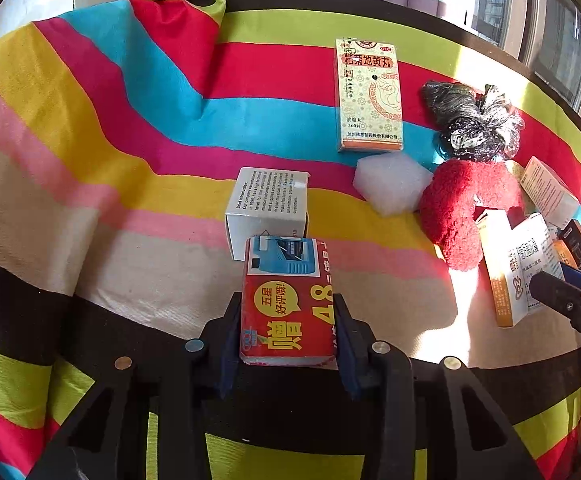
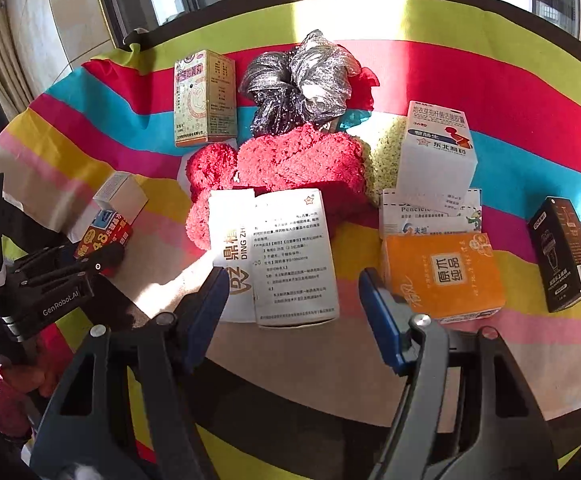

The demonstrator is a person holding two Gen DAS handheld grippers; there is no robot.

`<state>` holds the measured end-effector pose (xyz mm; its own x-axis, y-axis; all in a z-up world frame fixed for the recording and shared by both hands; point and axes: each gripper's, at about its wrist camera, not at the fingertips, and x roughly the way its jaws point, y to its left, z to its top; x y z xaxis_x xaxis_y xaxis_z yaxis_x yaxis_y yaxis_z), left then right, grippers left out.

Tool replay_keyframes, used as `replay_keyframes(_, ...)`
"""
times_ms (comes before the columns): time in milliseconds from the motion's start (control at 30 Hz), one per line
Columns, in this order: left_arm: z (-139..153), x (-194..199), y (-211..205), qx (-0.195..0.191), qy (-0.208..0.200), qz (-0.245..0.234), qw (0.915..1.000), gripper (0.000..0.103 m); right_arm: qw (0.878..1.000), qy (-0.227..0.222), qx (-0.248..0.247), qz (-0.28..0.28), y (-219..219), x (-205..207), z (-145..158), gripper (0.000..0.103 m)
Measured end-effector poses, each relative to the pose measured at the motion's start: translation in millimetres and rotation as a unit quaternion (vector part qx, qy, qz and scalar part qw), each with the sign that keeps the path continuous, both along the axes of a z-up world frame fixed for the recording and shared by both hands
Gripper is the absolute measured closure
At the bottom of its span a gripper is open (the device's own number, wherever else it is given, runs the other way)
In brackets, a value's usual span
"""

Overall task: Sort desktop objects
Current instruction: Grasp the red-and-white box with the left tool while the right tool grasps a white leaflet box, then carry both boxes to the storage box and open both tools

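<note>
While clamped between the left gripper (image 1: 287,316) fingers, the red box (image 1: 288,304) is laid on the striped table (image 1: 90,200), long axis toward twelve o'clock. Right gripper (image 2: 294,284) fingers are spread beside the white carton (image 2: 286,256); the orange box (image 2: 444,276) at three o'clock is seen only by the right wrist.

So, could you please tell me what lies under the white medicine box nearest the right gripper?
The white medicine box overlaps the front of the red fluffy cloth; its near end sits on the striped tablecloth. Whatever else lies beneath the box is covered.
</note>
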<state>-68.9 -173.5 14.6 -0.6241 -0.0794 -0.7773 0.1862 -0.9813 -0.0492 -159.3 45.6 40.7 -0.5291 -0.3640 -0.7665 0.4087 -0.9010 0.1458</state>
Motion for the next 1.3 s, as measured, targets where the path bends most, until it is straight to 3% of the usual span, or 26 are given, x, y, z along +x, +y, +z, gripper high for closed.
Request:
replay_keyframes(67, 0.1, -2.1, 0.7, -0.002, 0.000, -0.001, 1.0000, 0.062, 0.999, -0.009, -0.031, 0.006, 7.2, 0.7, -2.1, 0.059)
replay_keyframes(100, 0.2, -1.1, -0.3, -0.002, 0.000, -0.002, 1.0000, 0.062, 1.000, -0.007, -0.024, 0.001, 9.9, 5.4, -1.2, 0.061)
replay_keyframes(167, 0.8, -0.1, -2.3, 0.008, 0.001, -0.002, 1.0000, 0.062, 1.000, 0.014, -0.010, -0.006, 15.0, 23.3, 5.1, 0.061)
replay_keyframes(333, 5.6, 23.3, 4.1, 0.051, -0.002, -0.019, 0.9985, 0.063, 1.000, 0.007, -0.029, -0.001, 36.0, 84.6, 19.6, 0.061)
replay_keyframes(533, 16.4, 103.9, 21.9, 0.055, 0.005, -0.045, 0.9975, 0.063, 0.998, -0.032, -0.046, 0.019, 42.5, 157.4, 14.6, 0.061)
replay_keyframes(700, 14.7, 162.1, 34.3, 0.046, -0.003, -0.052, 0.9976, 0.063, 0.996, -0.044, -0.037, 0.065, 19.6, 221.4, 10.3, 0.061)
replay_keyframes(900, 26.5, 240.1, 22.3, 0.056, 0.020, -0.050, 0.9970, 0.063, 0.991, -0.042, -0.035, 0.126, -13.8, 283.4, 15.6, 0.061)
replay_keyframes(1133, 46.7, 309.2, -20.9, 0.064, 0.070, -0.026, 0.9952, 0.062, 0.975, -0.001, -0.025, 0.220, -76.1, 338.0, 40.7, 0.061)
replay_keyframes(1300, 76.7, 347.4, -77.2, 0.062, 0.127, 0.029, 0.9895, 0.062, 0.955, 0.036, -0.028, 0.291, -139.8, 359.5, 70.2, 0.061)
